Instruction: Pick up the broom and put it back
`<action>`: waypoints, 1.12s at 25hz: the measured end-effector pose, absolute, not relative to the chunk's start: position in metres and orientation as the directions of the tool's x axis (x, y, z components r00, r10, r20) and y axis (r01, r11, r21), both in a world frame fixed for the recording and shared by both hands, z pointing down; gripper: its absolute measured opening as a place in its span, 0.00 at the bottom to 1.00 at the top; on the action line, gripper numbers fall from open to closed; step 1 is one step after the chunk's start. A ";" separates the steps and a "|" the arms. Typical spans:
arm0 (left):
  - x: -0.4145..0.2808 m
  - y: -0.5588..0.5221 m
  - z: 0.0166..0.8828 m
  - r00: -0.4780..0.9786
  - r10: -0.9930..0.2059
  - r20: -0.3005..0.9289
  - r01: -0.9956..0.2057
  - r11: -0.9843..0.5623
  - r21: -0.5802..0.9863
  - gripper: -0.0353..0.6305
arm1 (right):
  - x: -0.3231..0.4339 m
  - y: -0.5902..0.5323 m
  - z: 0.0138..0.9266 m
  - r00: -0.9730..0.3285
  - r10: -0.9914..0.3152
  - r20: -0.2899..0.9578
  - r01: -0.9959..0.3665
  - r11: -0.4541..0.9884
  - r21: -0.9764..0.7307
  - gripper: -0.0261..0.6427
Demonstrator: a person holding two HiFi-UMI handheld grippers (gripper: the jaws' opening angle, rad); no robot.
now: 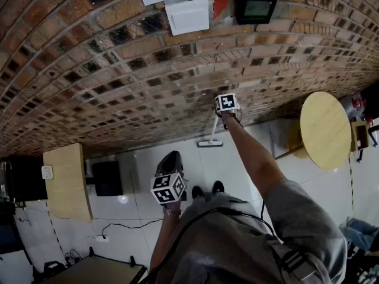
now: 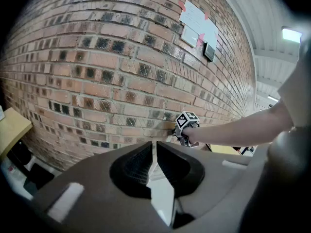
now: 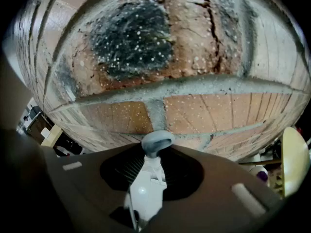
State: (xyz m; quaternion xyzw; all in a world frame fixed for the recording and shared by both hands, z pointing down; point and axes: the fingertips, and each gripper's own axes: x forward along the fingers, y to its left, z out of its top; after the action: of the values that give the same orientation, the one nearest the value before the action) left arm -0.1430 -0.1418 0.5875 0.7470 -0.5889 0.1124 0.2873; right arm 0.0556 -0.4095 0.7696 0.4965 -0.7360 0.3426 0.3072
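Note:
The broom stands against the brick wall [image 1: 118,70], its white handle [image 1: 217,126] running down to the head [image 1: 210,142] on the white floor. My right gripper [image 1: 228,112] is at the top of the handle, close to the wall. In the right gripper view its jaws are shut on the white handle [image 3: 146,188], and the grey loop end [image 3: 157,142] sticks out past the tips, almost at the bricks. My left gripper [image 1: 170,161] hangs lower and nearer me, away from the broom. Its jaws [image 2: 154,147] stand together with only a thin slit and hold nothing.
A round wooden table [image 1: 324,129] stands to the right by the wall. At the left are a wooden cabinet [image 1: 65,179] and a black box [image 1: 108,177], with a power strip and cable [image 1: 102,238] on the floor. My shoes [image 1: 204,190] are below the broom head.

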 end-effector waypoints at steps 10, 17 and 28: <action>-0.116 -0.145 0.577 0.340 -0.807 0.483 -0.933 -0.224 0.282 0.04 | 0.054 -0.311 0.746 -0.411 -0.563 0.717 -0.892 0.411 -0.189 0.18; -0.091 -0.147 0.573 0.395 -0.784 0.479 -0.917 -0.300 0.265 0.04 | 0.070 -0.237 0.678 -0.381 -0.671 0.636 -0.918 0.355 -0.176 0.18; -0.049 -0.143 0.566 0.449 -0.756 0.476 -0.893 -0.392 0.219 0.04 | 0.048 -0.175 0.590 -0.379 -0.692 0.614 -0.917 0.370 -0.150 0.18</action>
State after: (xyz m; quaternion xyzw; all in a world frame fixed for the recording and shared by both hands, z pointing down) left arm -0.0486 -0.1434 0.5664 0.8204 -0.5027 0.1516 0.2264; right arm 0.0475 -0.1746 0.5902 0.5064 -0.7943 0.2423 0.2323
